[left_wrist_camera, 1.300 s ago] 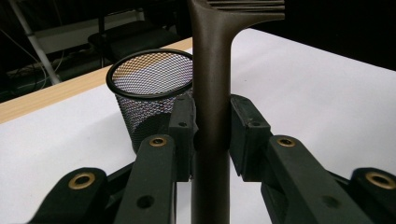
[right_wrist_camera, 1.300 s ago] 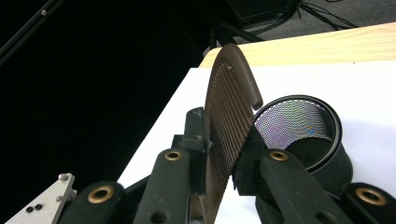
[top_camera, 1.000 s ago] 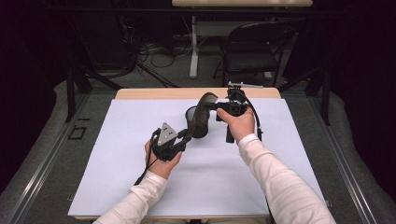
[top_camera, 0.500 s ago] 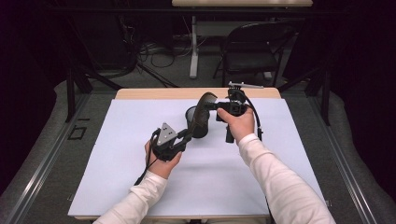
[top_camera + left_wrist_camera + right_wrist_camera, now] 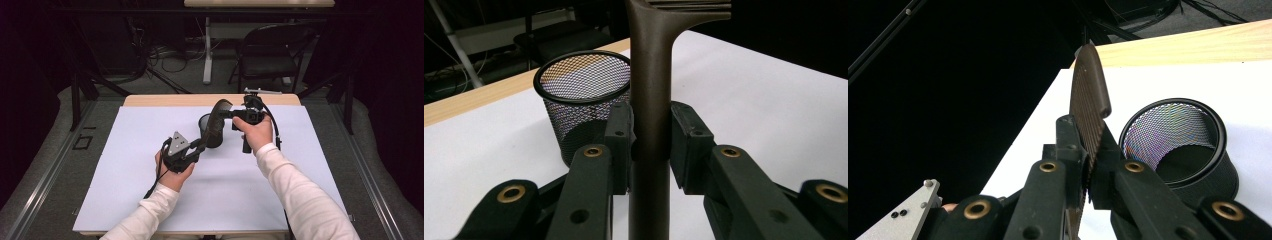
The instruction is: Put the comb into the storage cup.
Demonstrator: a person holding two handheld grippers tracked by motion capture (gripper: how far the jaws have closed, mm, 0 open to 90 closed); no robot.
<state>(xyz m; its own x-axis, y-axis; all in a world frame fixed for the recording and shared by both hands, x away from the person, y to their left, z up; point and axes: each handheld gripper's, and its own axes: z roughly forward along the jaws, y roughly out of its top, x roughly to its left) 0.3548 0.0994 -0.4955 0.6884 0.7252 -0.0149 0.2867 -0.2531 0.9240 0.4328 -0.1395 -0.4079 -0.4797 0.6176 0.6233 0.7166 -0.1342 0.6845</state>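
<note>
Above the white table I hold a dark brown comb-like tool [image 5: 216,120] with both grippers. My left gripper [image 5: 202,145] is shut on its long handle [image 5: 651,75], the jaws pressing it from both sides [image 5: 651,145]. My right gripper [image 5: 231,114] is shut on the ridged, toothed head [image 5: 1090,95], clamped near its lower edge [image 5: 1088,165]. The tool stands steeply tilted, head uppermost. A black wire-mesh cup [image 5: 202,121] stands upright on the table just behind the tool, open and empty [image 5: 584,80] [image 5: 1178,135].
A white sheet [image 5: 150,200] covers the table, with a bare wooden strip [image 5: 165,100] along the far edge. Beyond the table stand a black chair [image 5: 270,55] and cables on the floor. The surroundings are dark.
</note>
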